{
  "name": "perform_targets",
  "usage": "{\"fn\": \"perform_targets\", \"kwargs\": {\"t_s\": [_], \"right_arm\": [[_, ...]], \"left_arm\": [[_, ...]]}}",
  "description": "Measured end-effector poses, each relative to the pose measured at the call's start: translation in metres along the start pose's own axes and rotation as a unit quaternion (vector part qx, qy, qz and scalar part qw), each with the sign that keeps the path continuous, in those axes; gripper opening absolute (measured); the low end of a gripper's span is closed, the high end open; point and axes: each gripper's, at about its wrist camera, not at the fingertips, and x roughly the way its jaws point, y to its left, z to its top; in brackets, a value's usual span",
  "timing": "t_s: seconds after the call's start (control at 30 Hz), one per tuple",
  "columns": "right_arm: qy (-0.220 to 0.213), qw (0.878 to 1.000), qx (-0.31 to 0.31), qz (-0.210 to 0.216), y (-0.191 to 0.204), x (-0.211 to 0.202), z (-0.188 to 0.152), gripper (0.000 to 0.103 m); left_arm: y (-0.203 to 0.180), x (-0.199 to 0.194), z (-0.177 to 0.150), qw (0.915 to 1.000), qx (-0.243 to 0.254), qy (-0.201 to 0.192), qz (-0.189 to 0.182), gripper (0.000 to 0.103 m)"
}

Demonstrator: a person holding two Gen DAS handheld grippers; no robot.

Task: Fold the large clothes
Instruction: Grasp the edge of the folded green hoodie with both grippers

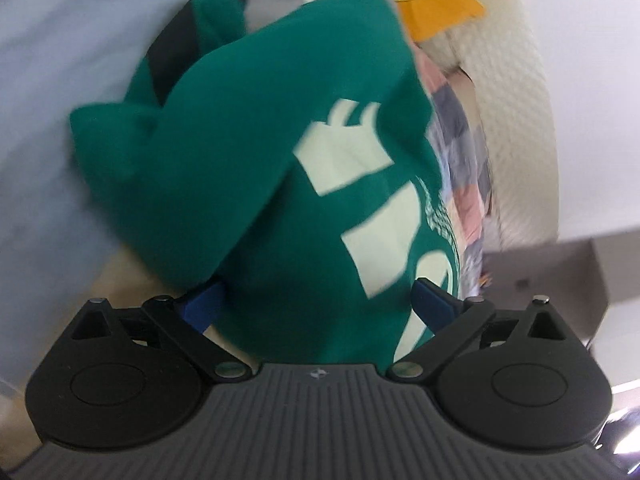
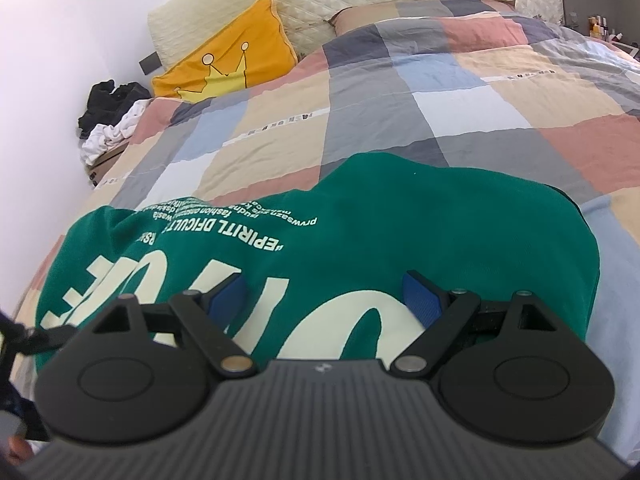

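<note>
My left gripper (image 1: 316,304) and right gripper (image 2: 322,296) both stand spread, pinching nothing, over the near part of the green sweatshirt (image 2: 360,232), which lies on the checked quilt (image 2: 400,92), laid out for folding, I judge.

Two wrist views, close over the same green sweatshirt (image 2: 400,220), left view rolled sideways.

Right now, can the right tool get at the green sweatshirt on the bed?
Probably yes. The right tool sits open just above the green sweatshirt, which lies spread on the checked duvet, with nothing between its blue pads and the fabric.
</note>
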Motion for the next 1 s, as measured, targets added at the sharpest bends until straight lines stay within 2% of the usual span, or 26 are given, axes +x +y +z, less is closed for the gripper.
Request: {"fn": "perform_targets", "kwargs": {"t_s": [0.07, 0.17, 0.47, 0.57, 0.77, 0.9, 1.0], "right_arm": [[0.000, 1.000, 0.000, 0.000, 0.000, 0.000, 0.000, 0.086], [0.000, 1.000, 0.001, 0.001, 0.000, 0.000, 0.000, 0.086], [0.001, 1.000, 0.004, 0.001, -0.001, 0.000, 0.001, 0.087], [0.000, 1.000, 0.005, 0.002, -0.001, 0.001, 0.002, 0.087], [-0.004, 1.000, 0.015, -0.002, -0.001, -0.001, 0.000, 0.087], [-0.005, 0.998, 0.058, 0.002, -0.003, -0.014, 0.001, 0.087], [-0.025, 0.992, 0.121, 0.037, -0.007, -0.042, -0.003, 0.087]], "left_arm": [[0.005, 0.002, -0.001, 0.9997, -0.024, 0.002, -0.005, 0.101], [0.005, 0.000, -0.006, 0.9999, -0.014, -0.001, 0.005, 0.102], [0.018, -0.013, -0.017, 0.9987, -0.050, 0.009, 0.009, 0.101], [0.015, -0.013, -0.017, 0.9992, -0.036, 0.003, 0.016, 0.102], [0.017, 0.003, -0.013, 0.9979, -0.063, -0.005, -0.013, 0.101], [0.009, 0.016, -0.006, 0.9983, -0.051, -0.028, -0.004, 0.101], [0.010, 0.025, -0.009, 0.9959, -0.078, -0.046, -0.004, 0.097]]}}
